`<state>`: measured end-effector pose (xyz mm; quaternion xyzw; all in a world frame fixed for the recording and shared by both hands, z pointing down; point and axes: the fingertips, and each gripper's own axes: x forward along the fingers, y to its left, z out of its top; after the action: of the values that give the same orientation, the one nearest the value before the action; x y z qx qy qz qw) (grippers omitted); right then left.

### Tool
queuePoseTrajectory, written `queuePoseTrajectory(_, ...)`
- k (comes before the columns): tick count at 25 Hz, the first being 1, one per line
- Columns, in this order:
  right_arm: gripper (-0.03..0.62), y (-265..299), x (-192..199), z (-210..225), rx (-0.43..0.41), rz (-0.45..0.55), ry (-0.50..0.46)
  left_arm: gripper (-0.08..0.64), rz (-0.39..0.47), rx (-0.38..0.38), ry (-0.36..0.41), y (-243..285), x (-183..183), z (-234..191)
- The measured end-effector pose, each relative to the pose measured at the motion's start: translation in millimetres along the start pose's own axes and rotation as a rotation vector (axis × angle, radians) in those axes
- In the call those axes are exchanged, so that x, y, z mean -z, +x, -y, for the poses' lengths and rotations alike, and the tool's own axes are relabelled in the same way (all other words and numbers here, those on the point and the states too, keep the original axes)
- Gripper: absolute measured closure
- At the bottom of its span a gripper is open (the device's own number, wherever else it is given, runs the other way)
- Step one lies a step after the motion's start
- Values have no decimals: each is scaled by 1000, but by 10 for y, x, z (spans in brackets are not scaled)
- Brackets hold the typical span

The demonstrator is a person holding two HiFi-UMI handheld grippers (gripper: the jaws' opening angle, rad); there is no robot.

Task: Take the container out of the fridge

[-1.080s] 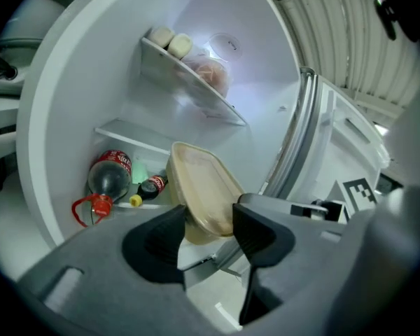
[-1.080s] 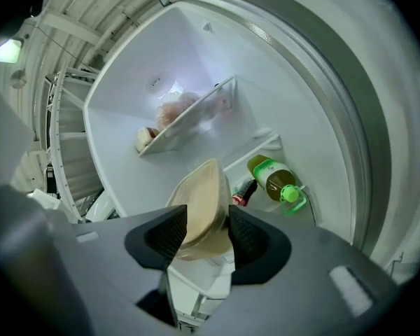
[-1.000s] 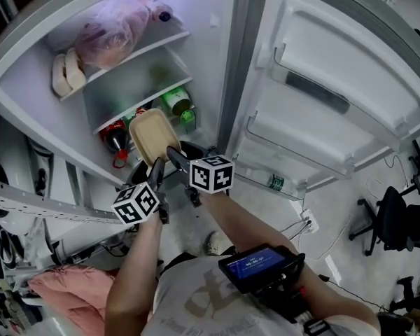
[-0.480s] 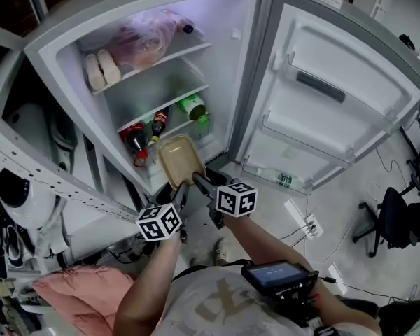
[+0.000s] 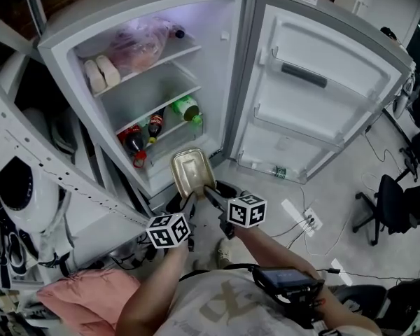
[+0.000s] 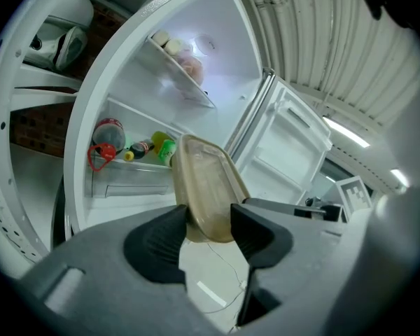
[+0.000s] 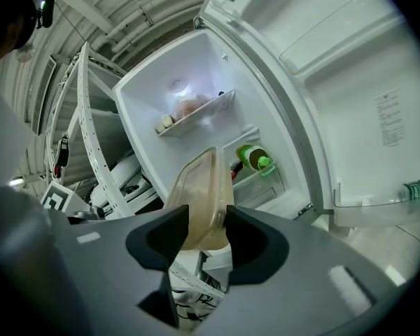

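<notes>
The container (image 5: pixel 190 176), a beige translucent box, was outside the fridge (image 5: pixel 220 68), in the air just in front of its open lower part. The left gripper (image 5: pixel 188 203) held its near end from 7 o'clock, and the right gripper (image 5: pixel 208 193) held the same end from 5 o'clock. In the left gripper view both pads pressed on the sides of the container. These jaws had just been closing a little, with the container between them. In the right gripper view the jaws stood partly apart and clamped the container's edge in the same way.

Inside the fridge, at 11 o'clock from the container, dark bottles with red caps (image 5: pixel 133 141) and a green bottle (image 5: pixel 185 108) lay on the lower shelf. A pink bag (image 5: pixel 140 40) lay on the upper shelf. The fridge door (image 5: pixel 315 103) stood wide open at 2 o'clock.
</notes>
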<state>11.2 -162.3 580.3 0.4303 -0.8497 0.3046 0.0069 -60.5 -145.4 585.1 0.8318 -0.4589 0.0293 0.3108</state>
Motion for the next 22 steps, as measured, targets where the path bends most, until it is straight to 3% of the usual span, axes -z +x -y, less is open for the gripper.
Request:
queuePoseTrajectory(14,417,-739,488,171,104,19,37,360,-126,128,21,-136,749,444)
queuePoseTrajectory(22,417,-1033,687,177,151,45,56,362,-173,182,45,-229,994,613)
